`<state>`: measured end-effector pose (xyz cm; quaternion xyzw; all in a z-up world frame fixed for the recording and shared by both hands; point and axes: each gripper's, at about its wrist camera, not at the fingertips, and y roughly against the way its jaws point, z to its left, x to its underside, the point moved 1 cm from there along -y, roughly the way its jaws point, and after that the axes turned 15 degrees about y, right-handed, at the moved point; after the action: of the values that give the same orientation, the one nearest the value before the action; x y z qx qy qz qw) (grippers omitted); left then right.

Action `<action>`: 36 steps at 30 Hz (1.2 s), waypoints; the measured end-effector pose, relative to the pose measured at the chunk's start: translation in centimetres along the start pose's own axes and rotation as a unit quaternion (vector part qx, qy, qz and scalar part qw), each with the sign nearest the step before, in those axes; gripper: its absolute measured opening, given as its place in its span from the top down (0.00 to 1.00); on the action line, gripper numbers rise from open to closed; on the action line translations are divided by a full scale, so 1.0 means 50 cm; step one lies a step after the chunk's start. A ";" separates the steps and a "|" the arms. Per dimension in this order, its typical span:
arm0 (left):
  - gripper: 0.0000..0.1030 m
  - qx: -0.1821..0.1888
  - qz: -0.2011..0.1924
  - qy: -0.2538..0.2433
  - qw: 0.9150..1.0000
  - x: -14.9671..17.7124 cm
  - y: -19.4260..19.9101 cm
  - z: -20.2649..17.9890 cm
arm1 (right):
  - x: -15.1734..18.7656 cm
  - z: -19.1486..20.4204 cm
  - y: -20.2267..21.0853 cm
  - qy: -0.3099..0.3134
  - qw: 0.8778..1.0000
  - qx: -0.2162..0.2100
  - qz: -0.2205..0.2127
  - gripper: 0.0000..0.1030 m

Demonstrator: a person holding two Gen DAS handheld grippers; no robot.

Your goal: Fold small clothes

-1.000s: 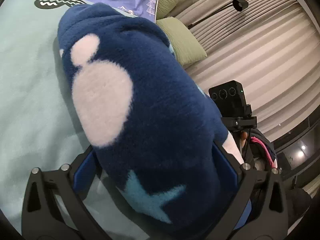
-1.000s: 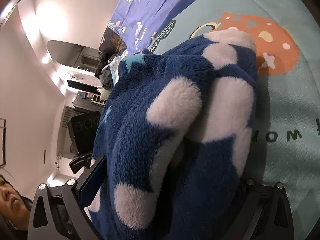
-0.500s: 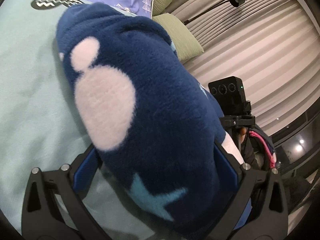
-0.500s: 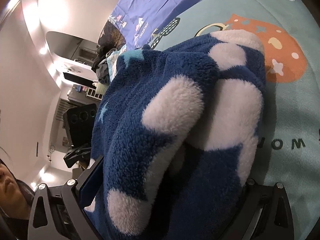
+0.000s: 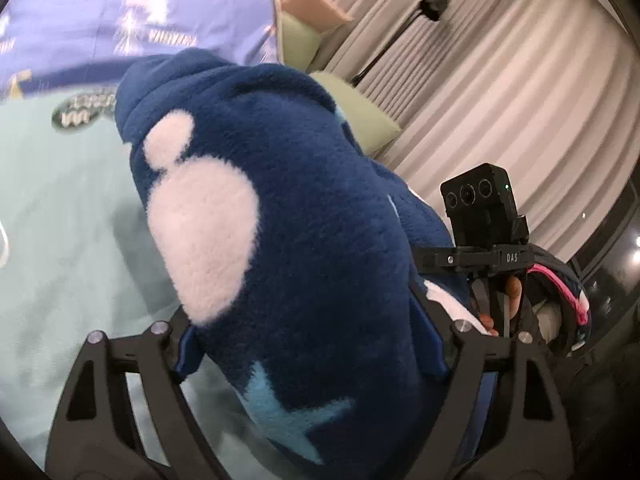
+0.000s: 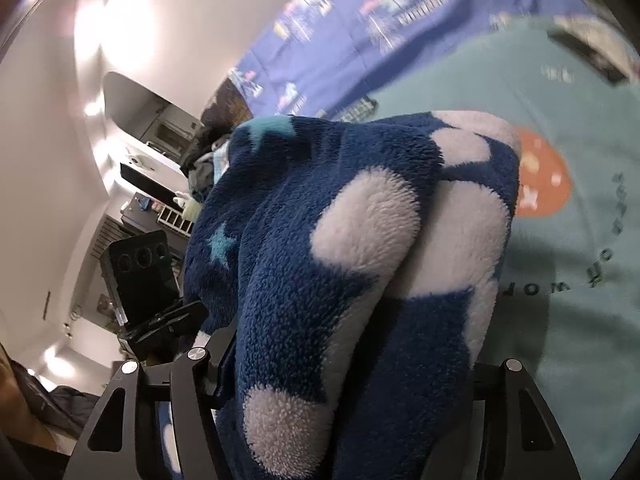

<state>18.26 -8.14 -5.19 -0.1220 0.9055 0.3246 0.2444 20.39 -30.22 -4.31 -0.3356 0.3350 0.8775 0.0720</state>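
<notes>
**Evidently a two-handed carry of bunched fleece**

Left wrist: the left gripper [image 5: 312, 344] is clamped on the navy fleece garment [image 5: 280, 216], lifted above the mint bedspread [image 5: 60, 240], likely for repositioning.

Right wrist: the right gripper [image 6: 344, 364] likewise pinches the bundle; its fingertips are buried in pile, the garment's outline unreadable.

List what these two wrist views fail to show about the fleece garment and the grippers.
- Left gripper: fingertips buried under the navy fleece garment with white spots; contact point hidden.
- Right gripper: fingertips likewise covered by the same garment.
- Garment's type and fold state: bunched, filling both views.
- Purple printed sheet: lettering motion-blurred.
- Mint blanket: text partly covered by fleece.
</notes>
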 end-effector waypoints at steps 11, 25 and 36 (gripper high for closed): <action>0.18 -0.008 -0.069 -0.110 0.992 -0.103 0.090 -0.175 | -0.106 0.109 0.155 0.074 0.993 0.039 -0.083 0.38; 0.18 -0.046 -0.102 -0.159 0.981 -0.353 0.058 -0.274 | -0.324 0.047 0.208 0.075 0.989 0.015 -0.127 0.38; 0.18 -0.053 -0.083 -0.105 0.990 -0.499 -0.092 -0.136 | -0.440 -0.127 0.088 0.042 0.994 0.041 -0.090 0.38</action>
<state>38.77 -14.48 9.94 -0.1749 0.8431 0.3614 0.3578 39.12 -35.46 8.57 -0.3980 0.3417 0.8380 0.1502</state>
